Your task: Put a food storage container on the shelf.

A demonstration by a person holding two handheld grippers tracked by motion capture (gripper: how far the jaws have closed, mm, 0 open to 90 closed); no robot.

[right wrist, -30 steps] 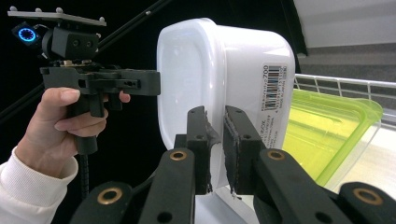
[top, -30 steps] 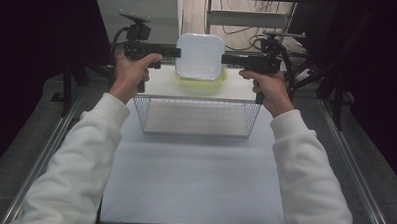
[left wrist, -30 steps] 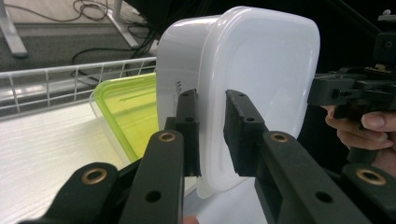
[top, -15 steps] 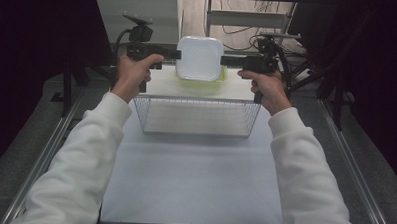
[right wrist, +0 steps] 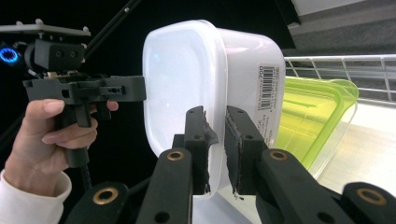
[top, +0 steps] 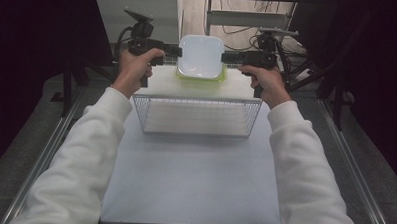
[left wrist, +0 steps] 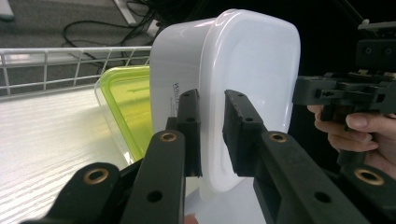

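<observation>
A white plastic container hangs tipped on its side above the far end of the table. My left gripper pinches its left rim and my right gripper pinches its right rim. In the left gripper view the jaws are shut on the thin rim of the white container. The right gripper view shows the same grip on the white container, next to its barcode label. A clear green container lies on the table just below it.
A wire basket stands on the white tabletop in front of the containers, its far wall close to the green one. Dark stands and cables surround the far end of the table.
The right hand has shifted a little. The white container stays held between both grippers at about the same place.
</observation>
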